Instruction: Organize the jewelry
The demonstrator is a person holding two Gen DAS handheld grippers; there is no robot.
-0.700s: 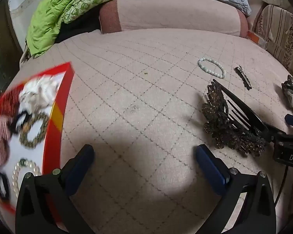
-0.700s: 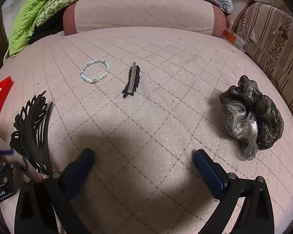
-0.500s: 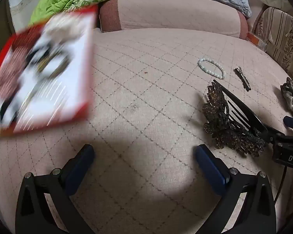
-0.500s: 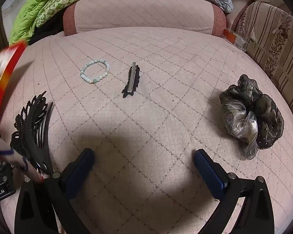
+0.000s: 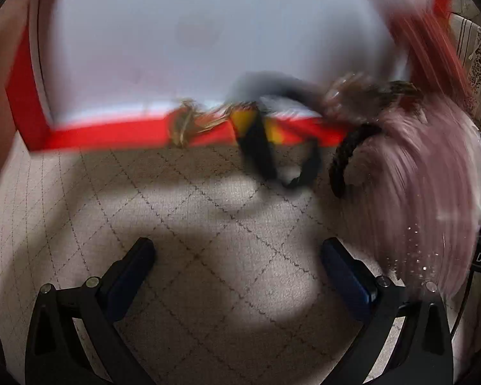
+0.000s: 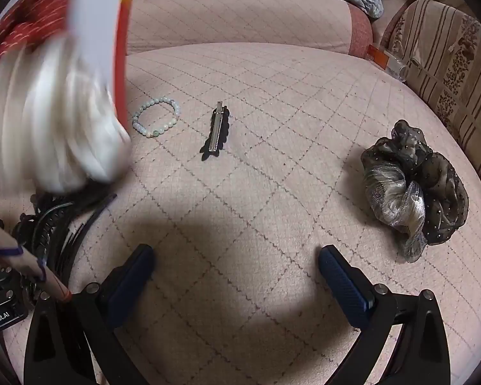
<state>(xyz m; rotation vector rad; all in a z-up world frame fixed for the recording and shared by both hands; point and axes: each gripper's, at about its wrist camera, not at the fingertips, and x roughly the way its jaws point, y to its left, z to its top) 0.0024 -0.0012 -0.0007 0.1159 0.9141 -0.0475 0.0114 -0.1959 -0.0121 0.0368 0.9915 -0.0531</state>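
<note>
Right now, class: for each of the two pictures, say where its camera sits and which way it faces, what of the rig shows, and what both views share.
Left wrist: sits on the left gripper, looking steeply down at the quilted pink cover; a blurred red-edged box spilling hair ties fills the top; open jaws show.
Right wrist: sits on the right gripper, facing down toward bead bracelet, hair clip, dark scrunchie; open jaws show.
Shared: the cover and the blurred box.
</note>
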